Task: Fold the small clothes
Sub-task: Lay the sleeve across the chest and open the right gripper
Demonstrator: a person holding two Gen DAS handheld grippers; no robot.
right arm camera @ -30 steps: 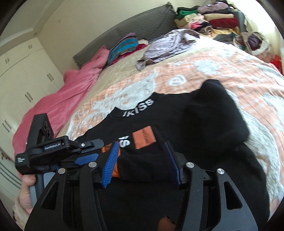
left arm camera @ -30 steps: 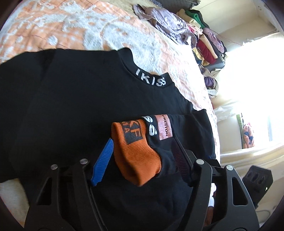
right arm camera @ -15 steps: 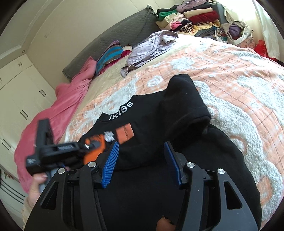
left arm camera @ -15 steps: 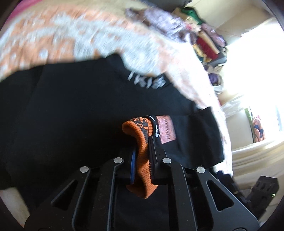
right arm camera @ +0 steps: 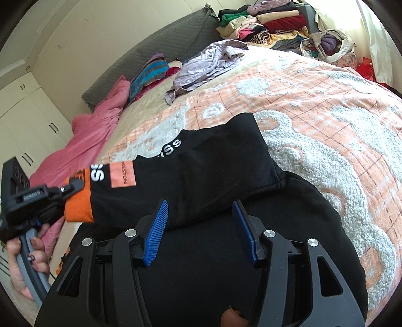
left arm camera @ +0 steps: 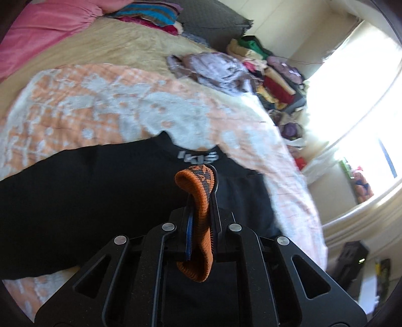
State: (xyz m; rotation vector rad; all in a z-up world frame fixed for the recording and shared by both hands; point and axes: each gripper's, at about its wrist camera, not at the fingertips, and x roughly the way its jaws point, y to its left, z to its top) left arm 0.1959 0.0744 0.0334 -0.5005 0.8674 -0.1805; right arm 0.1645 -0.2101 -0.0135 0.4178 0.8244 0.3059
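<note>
A black sweatshirt point(right arm camera: 226, 264) with white letters on its collar point(left arm camera: 198, 156) lies flat on the bed. My left gripper point(left arm camera: 202, 198) is shut on the sleeve's orange cuff point(left arm camera: 201, 191), which folds over the fingertips and hangs down behind them. In the right wrist view that left gripper point(right arm camera: 72, 187) holds the cuff point(right arm camera: 78, 208) up at the left, and the black sleeve point(right arm camera: 188, 176) stretches across the sweatshirt's body. My right gripper point(right arm camera: 199, 202) stands open just in front of the sleeve's lower edge, with no cloth pinched between its blue pads point(right arm camera: 155, 226).
An orange and white blanket point(right arm camera: 314, 113) covers the bed. A pink quilt point(right arm camera: 95, 130) lies at the left, a lilac garment point(right arm camera: 211, 60) behind, and a pile of clothes point(right arm camera: 263, 22) at the far corner. A hand point(right arm camera: 22, 264) grips the left tool's handle. A bright window point(left arm camera: 364, 113) is at right.
The left gripper closed on the orange cuff and rose with it, drawing the sleeve out and up. The right gripper stayed open and drifted slightly over the sweatshirt.
</note>
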